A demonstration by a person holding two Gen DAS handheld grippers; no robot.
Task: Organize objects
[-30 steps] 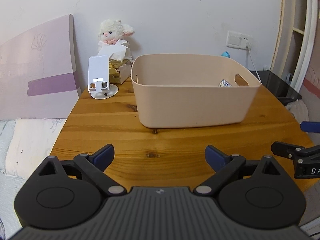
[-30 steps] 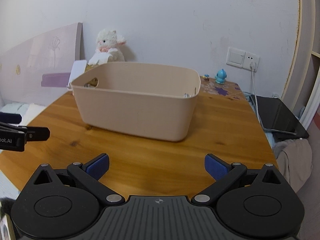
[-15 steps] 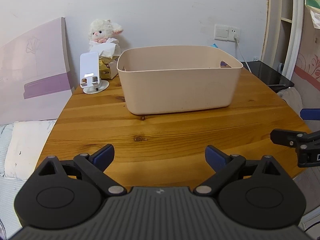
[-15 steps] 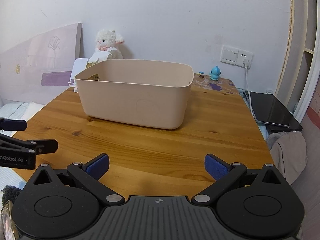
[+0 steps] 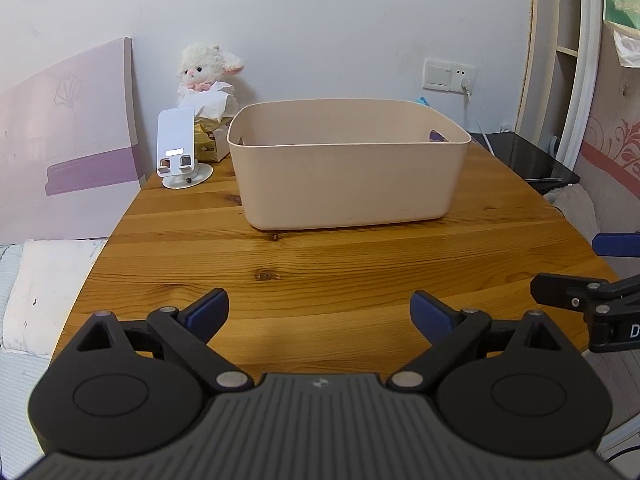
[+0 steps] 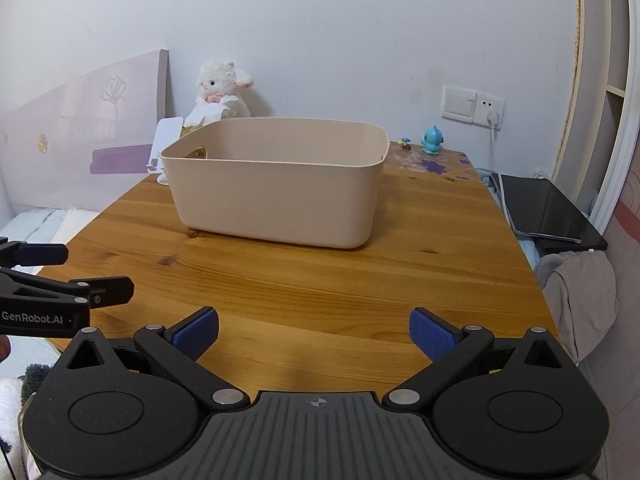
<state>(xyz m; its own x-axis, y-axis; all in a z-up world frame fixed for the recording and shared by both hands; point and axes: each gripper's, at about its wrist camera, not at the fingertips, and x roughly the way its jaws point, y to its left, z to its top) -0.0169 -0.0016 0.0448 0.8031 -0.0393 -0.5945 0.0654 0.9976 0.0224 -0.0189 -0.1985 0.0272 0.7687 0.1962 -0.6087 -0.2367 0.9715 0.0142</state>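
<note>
Where walls meet, wooden table (image 5: 360, 264)

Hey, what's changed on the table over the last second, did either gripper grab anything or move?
Both the left hand-held gripper and the right hand-held gripper pulled back from the beige bin, which now looks farther off in both views. Nothing was grabbed or released; both stay open and empty. The bin, phone stand and plush lamb stayed put.

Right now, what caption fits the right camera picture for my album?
Open right gripper faces a beige bin on the wooden table.
</note>
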